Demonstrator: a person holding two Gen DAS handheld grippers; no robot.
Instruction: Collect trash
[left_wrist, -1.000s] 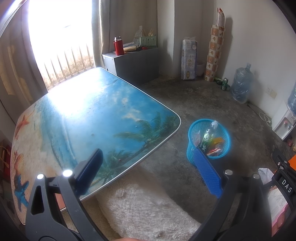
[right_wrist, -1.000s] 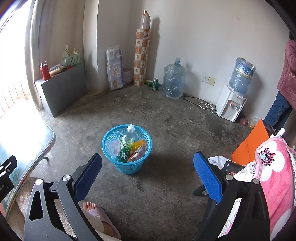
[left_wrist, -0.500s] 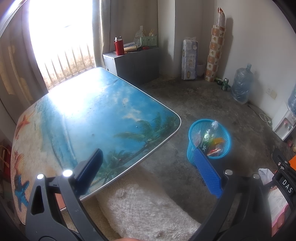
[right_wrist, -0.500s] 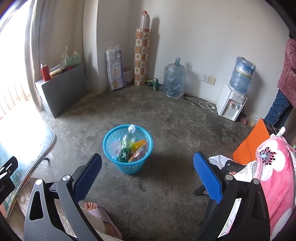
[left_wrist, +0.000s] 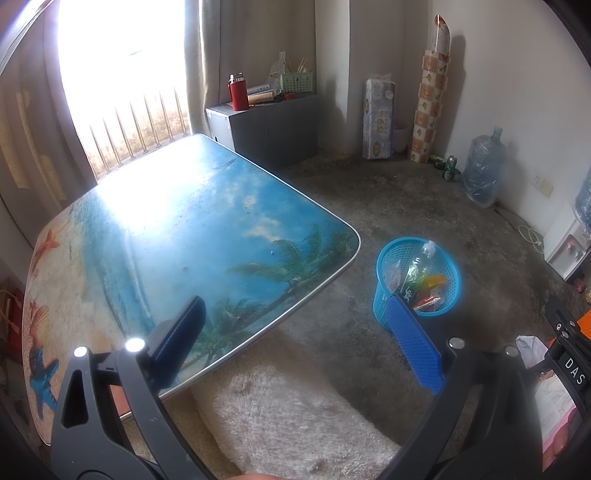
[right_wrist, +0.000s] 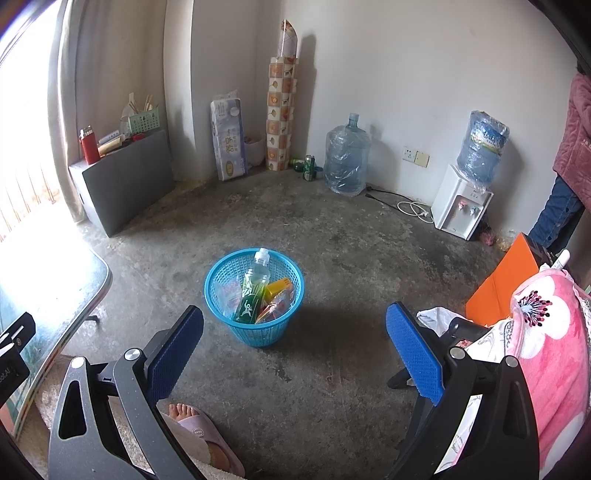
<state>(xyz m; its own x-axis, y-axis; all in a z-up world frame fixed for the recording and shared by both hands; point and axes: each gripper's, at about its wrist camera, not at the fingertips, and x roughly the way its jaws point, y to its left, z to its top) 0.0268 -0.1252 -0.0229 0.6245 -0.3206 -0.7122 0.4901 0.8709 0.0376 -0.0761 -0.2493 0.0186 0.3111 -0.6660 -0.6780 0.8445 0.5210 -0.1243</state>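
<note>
Blue basket (right_wrist: 255, 295) on the floor just beside the bench (left_wrist: 177, 229) corner, holding a bottle (right_wrist: 253, 291) and wrappers (right_wrist: 275, 301); left gripper (left_wrist: 299, 339) and right gripper (right_wrist: 295, 354) both above the floor near the basket, fingers wide, empty.

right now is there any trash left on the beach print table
No, the table top shows only its print, and the bottle and wrappers sit in the blue basket.

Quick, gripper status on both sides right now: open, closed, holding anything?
Left gripper: open, holding nothing, over the table edge.
Right gripper: open, holding nothing, facing the blue basket.
</note>
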